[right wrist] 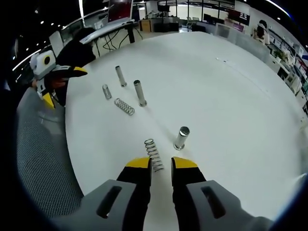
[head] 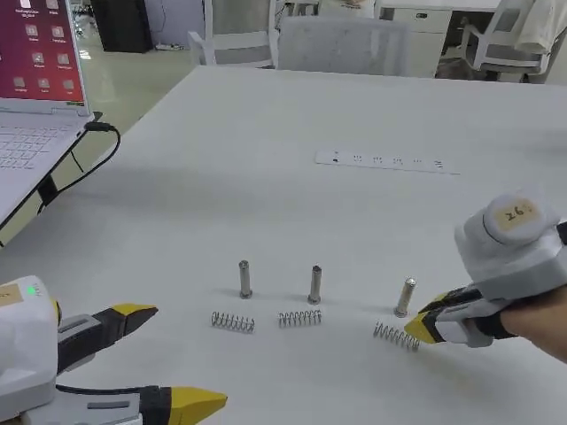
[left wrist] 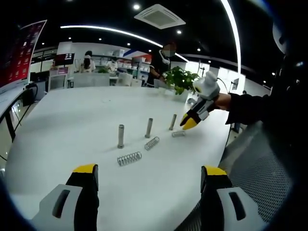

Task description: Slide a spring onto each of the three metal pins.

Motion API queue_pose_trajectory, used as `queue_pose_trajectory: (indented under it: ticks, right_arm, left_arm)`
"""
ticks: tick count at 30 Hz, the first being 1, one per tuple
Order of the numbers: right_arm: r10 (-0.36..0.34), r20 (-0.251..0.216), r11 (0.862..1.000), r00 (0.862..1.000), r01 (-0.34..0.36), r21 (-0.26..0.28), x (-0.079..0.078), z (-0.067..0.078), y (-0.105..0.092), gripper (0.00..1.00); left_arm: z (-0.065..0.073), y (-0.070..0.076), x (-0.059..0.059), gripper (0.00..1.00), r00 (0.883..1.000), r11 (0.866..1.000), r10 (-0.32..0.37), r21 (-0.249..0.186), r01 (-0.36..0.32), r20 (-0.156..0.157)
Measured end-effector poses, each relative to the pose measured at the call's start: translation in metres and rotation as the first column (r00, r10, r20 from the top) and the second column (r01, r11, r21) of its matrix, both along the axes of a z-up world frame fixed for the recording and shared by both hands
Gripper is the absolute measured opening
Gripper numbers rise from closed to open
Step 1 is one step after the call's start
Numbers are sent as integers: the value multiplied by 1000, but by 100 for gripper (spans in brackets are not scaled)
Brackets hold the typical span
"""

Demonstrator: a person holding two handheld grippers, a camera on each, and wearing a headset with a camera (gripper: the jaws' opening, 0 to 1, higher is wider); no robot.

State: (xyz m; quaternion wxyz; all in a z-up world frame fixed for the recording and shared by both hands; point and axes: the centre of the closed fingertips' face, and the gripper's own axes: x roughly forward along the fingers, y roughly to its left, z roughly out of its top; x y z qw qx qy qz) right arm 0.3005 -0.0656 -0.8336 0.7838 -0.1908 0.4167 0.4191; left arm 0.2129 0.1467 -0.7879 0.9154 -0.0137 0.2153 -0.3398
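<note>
Springs lie flat on the white table [head: 266,177], one beside each upright pin. The left spring [head: 232,321] is at 6 o'clock of the left pin [head: 244,279], the middle spring [head: 299,318] at 6 o'clock of the middle pin [head: 314,284], and the right spring [head: 395,336] at 7 o'clock of the right pin [head: 405,297]. None is threaded yet.

The right gripper [right wrist: 161,163] reaches in from 3 o'clock. Its jaws are narrowly parted and the right spring's near end lies in the gap. It looks unpinched, though the fisheye leaves that unsure. The left gripper [left wrist: 149,171] hovers at 7 o'clock, jaws spread wide and empty.

Such thin coils are probably light, squashy and apt to roll or flick away. A gentle pinch across the coils near one end should leave the other end free to drop over the pin's top.
</note>
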Motion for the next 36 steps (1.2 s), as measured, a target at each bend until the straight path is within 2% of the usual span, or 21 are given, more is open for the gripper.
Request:
queue_pose_trajectory:
  ticks: [10, 13, 20, 25, 31, 36]
  right_arm:
    - [107, -12, 993, 994, -107, -55, -6, -14, 1, 15]
    - [120, -15, 991, 993, -121, -57, -6, -16, 1, 16]
    - [167, -14, 981, 986, -168, -100, -8, -22, 1, 14]
    - [183, -20, 976, 983, -184, -115, -9, -25, 0, 12]
    - [211, -6, 969, 977, -210, -131, -11, -25, 1, 9]
    - [206, -2, 971, 979, -205, -124, -11, -24, 2, 8]
  left_arm:
    - [0, 0, 0, 85, 1000, 1000, 0, -4, 0, -3]
    - [0, 0, 0, 84, 1000, 1000, 1, -5, -1, -5]
    - [-1, 0, 0, 84, 1000, 1000, -1, -2, 1, -9]
    - [-1, 1, 0, 84, 1000, 1000, -1, -2, 1, -10]
    - [-1, 1, 0, 84, 1000, 1000, -1, -4, 1, -10]
    - [-1, 0, -1, 83, 1000, 1000, -6, -2, 6, -10]
